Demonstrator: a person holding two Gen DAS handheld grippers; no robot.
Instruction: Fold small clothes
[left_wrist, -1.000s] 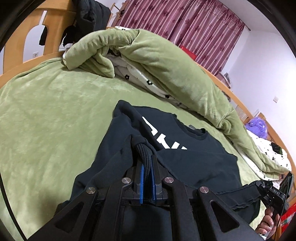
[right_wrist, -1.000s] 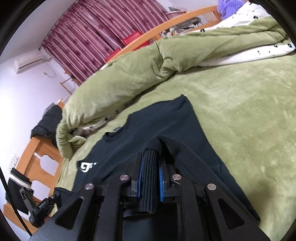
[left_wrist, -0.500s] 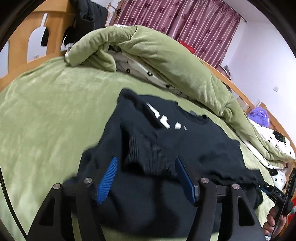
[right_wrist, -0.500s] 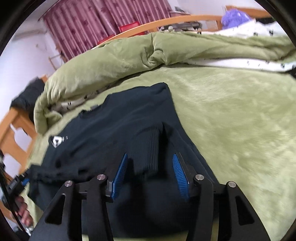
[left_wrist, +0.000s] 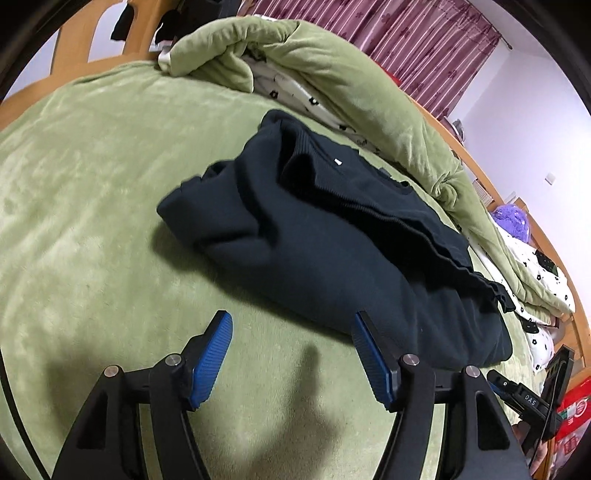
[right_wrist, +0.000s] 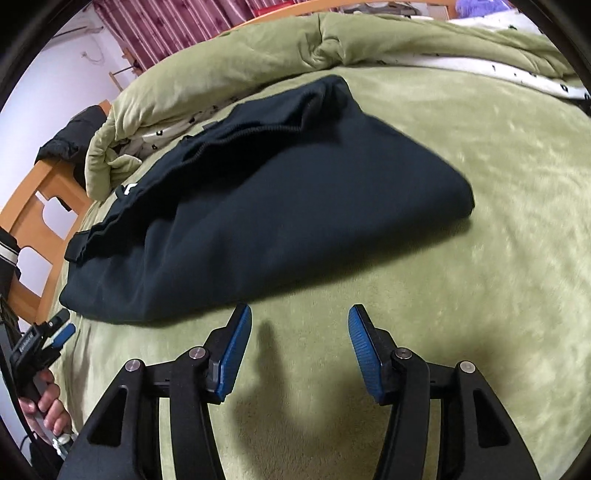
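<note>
The dark sweater (left_wrist: 332, 258) lies on the bed (left_wrist: 92, 184), folded over on itself into a thick, soft bundle. Its bottom part is laid up over the top part, and a ribbed edge runs in a line across the upper layer. A tiny bit of white print peeks out near the fold. From the right wrist view the sweater (right_wrist: 277, 206) looks like a fat wedge, with one rounded corner pointing to the right.

The left hand-held gripper (left_wrist: 291, 354) has its two blue pads spread wide apart, with nothing between them. It sits just in front of the sweater, over the green bed cover. The right hand-held gripper (right_wrist: 299, 347) is spread wide too and holds nothing. It is also just in front of the sweater, not touching it.

Behind the sweater is a big rumpled green blanket (left_wrist: 332, 74), with a white sheet with black flowers (left_wrist: 295, 96) under it. Dark red curtains (left_wrist: 424, 40) hang at the back. A wooden bed frame (right_wrist: 40, 206) runs along the edge, and a purple fluffy thing (left_wrist: 513, 221) sits far off.
</note>
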